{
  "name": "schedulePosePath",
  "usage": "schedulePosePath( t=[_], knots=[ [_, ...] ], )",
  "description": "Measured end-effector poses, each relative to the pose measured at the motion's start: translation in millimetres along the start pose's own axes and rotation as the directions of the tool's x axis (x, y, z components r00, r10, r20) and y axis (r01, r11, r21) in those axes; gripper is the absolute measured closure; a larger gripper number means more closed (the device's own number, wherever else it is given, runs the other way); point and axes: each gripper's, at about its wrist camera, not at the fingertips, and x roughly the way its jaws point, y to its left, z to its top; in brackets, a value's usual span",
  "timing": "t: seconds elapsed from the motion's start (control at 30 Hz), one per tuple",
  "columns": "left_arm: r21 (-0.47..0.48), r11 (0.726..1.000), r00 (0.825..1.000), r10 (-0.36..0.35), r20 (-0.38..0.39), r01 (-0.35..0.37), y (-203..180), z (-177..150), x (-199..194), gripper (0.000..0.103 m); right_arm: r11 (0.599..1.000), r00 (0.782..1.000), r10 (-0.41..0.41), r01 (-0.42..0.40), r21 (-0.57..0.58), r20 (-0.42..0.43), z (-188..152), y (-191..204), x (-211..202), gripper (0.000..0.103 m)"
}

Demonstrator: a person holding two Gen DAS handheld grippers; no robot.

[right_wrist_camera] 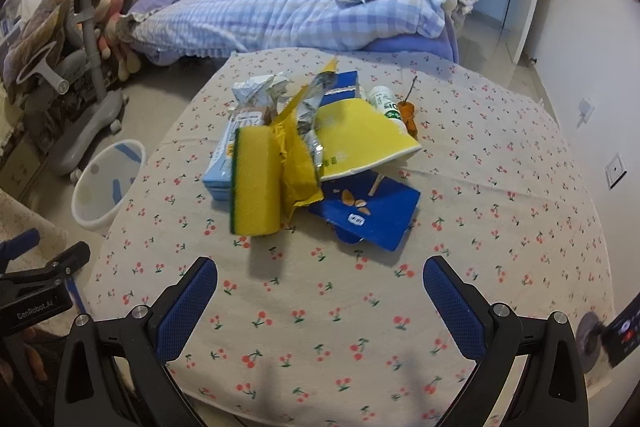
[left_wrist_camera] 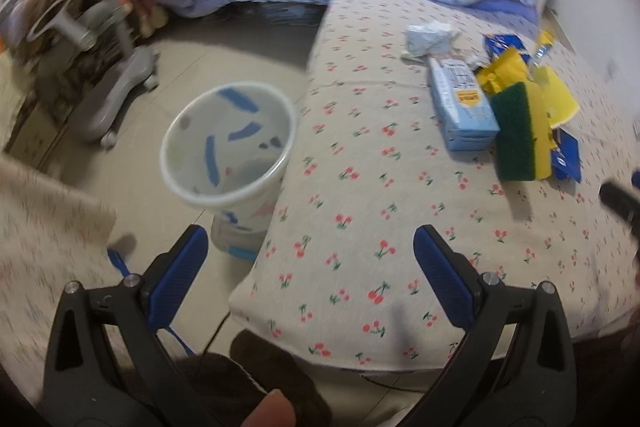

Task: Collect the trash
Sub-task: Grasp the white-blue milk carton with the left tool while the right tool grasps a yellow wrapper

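Only the right wrist view shows the white bottle behind the trash pile's one sponge on the cherry-print surface. One bin stands on the floor beside it. Left gripper and right gripper: jaws wide apart, empty.

The one line that reads clearly is "GenRobot.AI", in white on the black body of the left gripper at the edge of the right wrist view. The light blue box carries an orange label with dark print, too blurred to read. The small white bottle has green lettering, possibly Chinese characters. A white sticker on the blue packet stays illegible.
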Motion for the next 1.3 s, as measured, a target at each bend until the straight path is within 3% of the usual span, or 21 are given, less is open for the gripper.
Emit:
schedulePosePath(
  t=[0.13, 0.23, 0.33, 0.43, 0.5, 0.6, 0.8, 0.93, 1.0, 1.1, 1.23, 1.3],
  knots=[
    [0.045, 0.994, 0.993, -0.099, -0.061, 0.102, -12.0, 34.3, 9.6, 0.001, 0.998, 1.0, 0.015, -0.014, 0.061, -0.016, 34.5, -34.7, 1.1, 0.0],
    [0.018, 0.987, 0.978, -0.154, -0.141, 0.158, -22.2, 60.7, 32.0, 0.001, 0.995, 1.0, -0.014, 0.015, 0.099, -0.005, 60.2, -60.4, 12.7, 0.0],
    [-0.042, 0.979, 0.966, -0.203, -0.161, 0.199, -28.4, 77.1, 54.5, 0.001, 0.98, 0.997, 0.044, -0.031, 0.197, -0.057, 67.8, -85.0, 36.3, 0.0],
    [-0.093, 0.96, 0.934, -0.279, -0.224, 0.264, -38.5, 92.9, 73.6, 0.006, 0.967, 0.988, 0.104, -0.074, 0.243, -0.111, 74.3, -96.7, 55.1, 0.0],
    [-0.117, 0.949, 0.924, -0.311, -0.224, 0.291, -46.0, 104.2, 80.6, 0.007, 0.962, 0.983, 0.138, -0.103, 0.252, -0.125, 81.8, -99.9, 65.1, 0.0],
    [-0.14, 0.927, 0.894, -0.373, -0.248, 0.348, -63.7, 119.5, 95.2, 0.02, 0.957, 0.972, 0.181, -0.139, 0.256, -0.148, 92.0, -99.5, 80.4, 0.0],
    [-0.119, 0.919, 0.872, -0.394, -0.292, 0.375, -99.5, 129.5, 117.6, 0.032, 0.936, 0.946, 0.253, -0.186, 0.298, -0.204, 96.3, -91.9, 110.2, 0.0],
    [-0.124, 0.919, 0.863, -0.393, -0.318, 0.373, -113.3, 132.1, 129.9, 0.044, 0.935, 0.941, 0.261, -0.192, 0.297, -0.214, 101.3, -87.1, 122.6, 0.002],
    [-0.133, 0.921, 0.862, -0.391, -0.322, 0.367, -114.7, 131.6, 133.5, 0.045, 0.931, 0.94, 0.269, -0.197, 0.307, -0.212, 103.0, -87.4, 127.1, 0.006],
    [-0.139, 0.922, 0.869, -0.388, -0.307, 0.362, -114.5, 135.4, 134.6, 0.045, 0.917, 0.934, 0.291, -0.211, 0.339, -0.206, 105.7, -90.7, 135.3, 0.009],
    [-0.148, 0.925, 0.885, -0.378, -0.272, 0.349, -104.5, 138.4, 131.5, 0.045, 0.885, 0.91, 0.363, -0.269, 0.38, -0.201, 104.9, -91.3, 144.3, 0.023],
    [-0.151, 0.925, 0.891, -0.378, -0.253, 0.349, -98.1, 139.0, 127.3, 0.045, 0.883, 0.908, 0.371, -0.279, 0.377, -0.195, 104.5, -90.3, 144.2, 0.026]
  ],
)
